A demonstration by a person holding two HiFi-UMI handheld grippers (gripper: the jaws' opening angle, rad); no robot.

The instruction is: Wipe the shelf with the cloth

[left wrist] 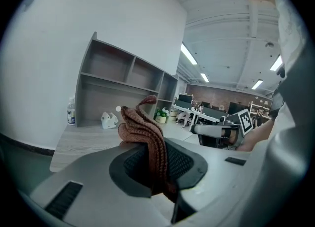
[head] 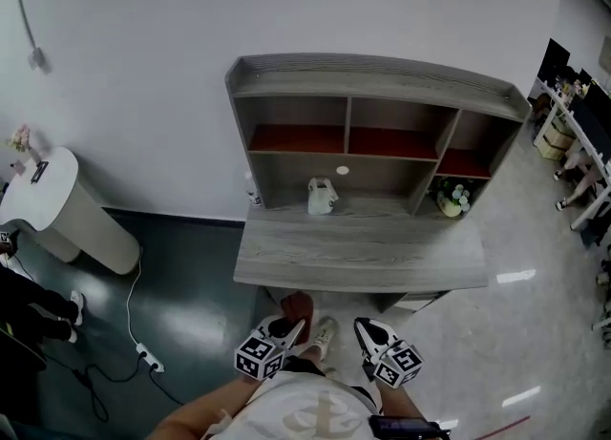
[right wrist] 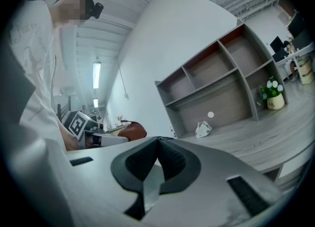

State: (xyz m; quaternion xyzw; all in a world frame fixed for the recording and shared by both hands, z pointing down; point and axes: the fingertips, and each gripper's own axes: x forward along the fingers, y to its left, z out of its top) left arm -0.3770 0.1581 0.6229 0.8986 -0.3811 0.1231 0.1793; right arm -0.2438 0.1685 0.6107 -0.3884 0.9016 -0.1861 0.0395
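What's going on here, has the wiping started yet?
Not yet. A person stands in front of the grey shelf unit, holding both grippers low, short of the desk top. The left gripper is clamped on a brown knitted cloth, which sticks up from its jaws. The right gripper is shut with nothing in it. A small white object and a potted plant sit on the unit's lower level.

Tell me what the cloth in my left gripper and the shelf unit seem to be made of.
The cloth looks like knitted yarn, reddish-brown and matte; ribbed rows of stitches show where it folds. The shelf unit is probably grey wood-grain laminate or veneer over board, matte; long streaked grain runs along its top, though solid wood can't be ruled out.
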